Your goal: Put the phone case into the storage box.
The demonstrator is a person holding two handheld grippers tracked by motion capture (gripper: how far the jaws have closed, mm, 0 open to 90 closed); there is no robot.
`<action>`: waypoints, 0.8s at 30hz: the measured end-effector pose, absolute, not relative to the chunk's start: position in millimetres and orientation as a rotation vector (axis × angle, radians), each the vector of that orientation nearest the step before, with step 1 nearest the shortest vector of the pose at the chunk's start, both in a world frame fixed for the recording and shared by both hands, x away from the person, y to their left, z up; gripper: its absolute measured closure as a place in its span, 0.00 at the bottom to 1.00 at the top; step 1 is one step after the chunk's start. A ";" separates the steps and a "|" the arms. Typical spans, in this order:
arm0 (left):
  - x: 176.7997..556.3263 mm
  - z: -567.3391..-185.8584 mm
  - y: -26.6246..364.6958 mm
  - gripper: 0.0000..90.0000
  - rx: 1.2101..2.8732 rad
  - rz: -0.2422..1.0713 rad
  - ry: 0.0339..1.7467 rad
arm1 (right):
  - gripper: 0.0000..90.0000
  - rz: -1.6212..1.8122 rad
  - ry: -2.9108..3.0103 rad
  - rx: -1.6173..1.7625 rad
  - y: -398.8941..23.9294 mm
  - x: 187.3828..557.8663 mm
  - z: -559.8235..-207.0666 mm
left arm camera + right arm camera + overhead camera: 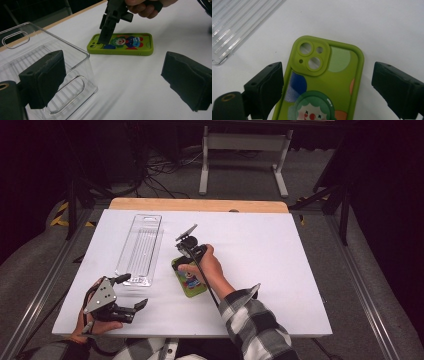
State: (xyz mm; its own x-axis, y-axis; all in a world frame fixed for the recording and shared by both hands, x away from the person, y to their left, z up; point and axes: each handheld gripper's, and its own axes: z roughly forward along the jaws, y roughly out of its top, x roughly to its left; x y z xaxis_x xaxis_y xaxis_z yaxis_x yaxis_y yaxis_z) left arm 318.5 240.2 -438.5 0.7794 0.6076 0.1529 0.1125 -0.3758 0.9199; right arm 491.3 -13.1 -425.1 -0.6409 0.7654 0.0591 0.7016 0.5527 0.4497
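Reaching forward, the right gripper point(327, 87) points steeply down, jaws wide astride the green phone case point(322, 82); the left gripper point(112, 80) rests level, wide, empty.

Your case point(322, 82) is a lime-green phone case, lying flat on the table point(260, 240) with its back up. A clown face with green hair is printed on that back, along with a blue patch, a pale green circle and orange spots. The raised camera block has two large holes and two small ones. The case lies just beside the near end of the clear tray point(140, 245), apart from it.
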 end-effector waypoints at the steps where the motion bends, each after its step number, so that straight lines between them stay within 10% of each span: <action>1: 318.6 -438.6 240.1 0.07 1.910 0.583 0.546 | 0.13 0.667 2.642 1.254 -11.1 491.7 -425.9; 24: 318.0 -439.3 238.5 0.07 1.922 0.570 0.537 | 0.13 0.533 2.596 1.249 10.2 496.3 -440.4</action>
